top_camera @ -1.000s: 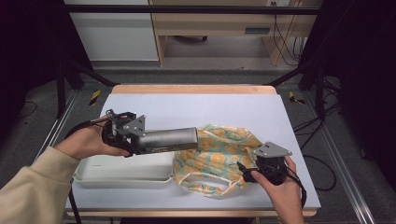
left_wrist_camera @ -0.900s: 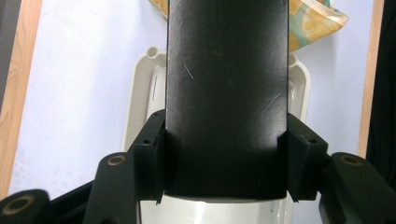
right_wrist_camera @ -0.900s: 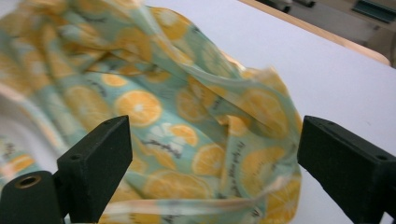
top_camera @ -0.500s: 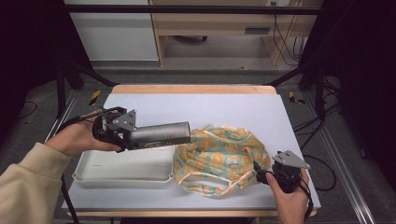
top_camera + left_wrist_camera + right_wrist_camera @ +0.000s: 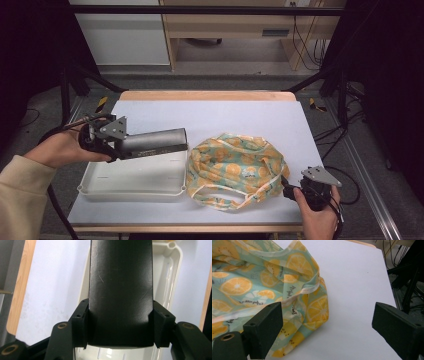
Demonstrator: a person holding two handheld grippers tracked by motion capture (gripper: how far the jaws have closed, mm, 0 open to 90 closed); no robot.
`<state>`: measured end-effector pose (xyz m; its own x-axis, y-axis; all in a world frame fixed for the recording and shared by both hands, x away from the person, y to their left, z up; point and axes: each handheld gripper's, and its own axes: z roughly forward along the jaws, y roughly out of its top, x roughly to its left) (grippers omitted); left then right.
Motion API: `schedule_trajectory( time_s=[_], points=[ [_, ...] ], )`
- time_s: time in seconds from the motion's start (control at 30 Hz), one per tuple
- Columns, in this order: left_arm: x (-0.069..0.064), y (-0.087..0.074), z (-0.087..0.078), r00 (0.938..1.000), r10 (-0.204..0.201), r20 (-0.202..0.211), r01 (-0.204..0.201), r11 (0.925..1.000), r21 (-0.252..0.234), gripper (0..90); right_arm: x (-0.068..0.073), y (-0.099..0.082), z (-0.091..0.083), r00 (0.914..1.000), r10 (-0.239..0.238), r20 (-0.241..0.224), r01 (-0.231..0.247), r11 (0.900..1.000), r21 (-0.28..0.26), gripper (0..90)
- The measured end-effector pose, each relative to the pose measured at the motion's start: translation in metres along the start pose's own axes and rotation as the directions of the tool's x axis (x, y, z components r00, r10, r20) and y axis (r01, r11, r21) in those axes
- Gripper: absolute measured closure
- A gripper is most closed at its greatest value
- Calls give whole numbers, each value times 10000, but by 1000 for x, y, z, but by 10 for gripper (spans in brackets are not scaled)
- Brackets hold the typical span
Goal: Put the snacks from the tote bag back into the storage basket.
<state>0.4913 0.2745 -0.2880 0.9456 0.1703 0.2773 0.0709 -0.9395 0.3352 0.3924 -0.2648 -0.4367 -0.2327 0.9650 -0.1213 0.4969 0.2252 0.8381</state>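
Toward the table's point(image 5: 210, 115) left edge, the left tool point(image 5: 107, 142) grips a grey metal cylinder point(image 5: 152, 142) by one end, its jaws clamped on the two sides of the tube, as the left gripper view shows with the dark tube point(image 5: 121, 290) wedged between the black pads. The cylinder lies level, its free end pointing right toward the bag, and hangs over the back rim of a white tray point(image 5: 132, 177) that sits near the front left corner; it seems to be carried this way, held by the end, so that the open length can go in first. A dark band runs along the cylinder's side and may carry print, but it is too small to read. Right of the tray, near the middle of the front edge, sits a crumpled cloth bag point(image 5: 235, 165), teal with orange lemon slices and pale trim, its mouth slumped and half closed, which would make loading it hard without a second hand. Small dark script repeats on the cloth in the right gripper view point(image 5: 262, 285), though the words cannot be made out. By the front right corner the right tool point(image 5: 300, 190) rests low beside the bag with its jaws spread and nothing between them, one pad close to the cloth's edge, likely placed there to catch the rim and pull the mouth open.
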Motion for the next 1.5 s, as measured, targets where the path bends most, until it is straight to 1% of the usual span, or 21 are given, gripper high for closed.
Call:
schedule_trajectory(
  time_s=[0.03, 0.13, 0.2, 0.3, 0.47, 0.57, 0.73, 0.83, 0.93, 1.0, 1.1, 1.2, 1.27, 1.37, 1.5],
  points=[
    [0, -2, 0, 10000, -30, -16, 30, 10000, 8, 432, -1, 0, 0, 10000, 35, 29, -35, 10000, 10, 103],
    [-1, -6, -1, 9999, 69, -141, -70, 10000, -24, 432, -4, -2, -1, 9999, 122, -11, -122, 9999, -19, 110],
    [-1, -8, -1, 9998, 129, -144, -131, 9999, -93, 432, -5, -4, 0, 9998, 93, -154, -93, 10000, -32, 116],
    [-2, -10, 1, 9998, 178, -100, -178, 9998, 24, 432, -7, -6, 1, 9985, 372, -399, -373, 9993, -36, 116],
    [-2, -13, 9, 9997, 226, -24, -225, 9997, 117, 432, -10, -9, 3, 9983, 487, -332, -485, 9988, 51, 116],
    [-4, -16, 16, 9994, 326, 72, -328, 9991, 284, 433, -10, -10, 4, 9986, 443, -301, -439, 9990, 123, 116],
    [-6, -24, 23, 9994, 249, 236, -254, 9995, 189, 433, -9, -10, 5, 9987, 422, -296, -419, 9990, 130, 114],
    [-7, -30, 27, 9993, 204, 300, -210, 9995, 214, 433, -10, -10, 6, 9989, 328, -347, -325, 9994, 79, 114],
    [-9, -37, 31, 9991, 154, 401, -163, 9996, 220, 433, -11, -11, 8, 9986, 391, -344, -384, 9991, 193, 113],
    [-10, -41, 33, 9989, 194, 417, -204, 9995, 244, 433, -11, -11, 7, 9990, 344, -288, -340, 9993, 157, 113],
    [-13, -48, 34, 9987, 164, 482, -176, 9996, 242, 432, -11, -12, 7, 9988, 424, -240, -419, 9989, 225, 113],
    [-16, -53, 39, 9977, 209, 650, -221, 9996, 178, 433, -12, -12, 8, 9990, 401, -207, -396, 9989, 249, 113],
    [-17, -55, 44, 9968, 201, 768, -214, 9997, 155, 433, -12, -12, 9, 9990, 387, -227, -380, 9989, 271, 113],
    [-17, -55, 52, 9950, 350, 933, -373, 9990, 236, 432, -12, -12, 9, 9991, 340, -239, -334, 9991, 255, 111],
    [-17, -55, 57, 9933, 466, 1062, -483, 9987, 135, 432, -12, -12, 9, 9991, 364, -223, -358, 9990, 260, 110]
  ],
)
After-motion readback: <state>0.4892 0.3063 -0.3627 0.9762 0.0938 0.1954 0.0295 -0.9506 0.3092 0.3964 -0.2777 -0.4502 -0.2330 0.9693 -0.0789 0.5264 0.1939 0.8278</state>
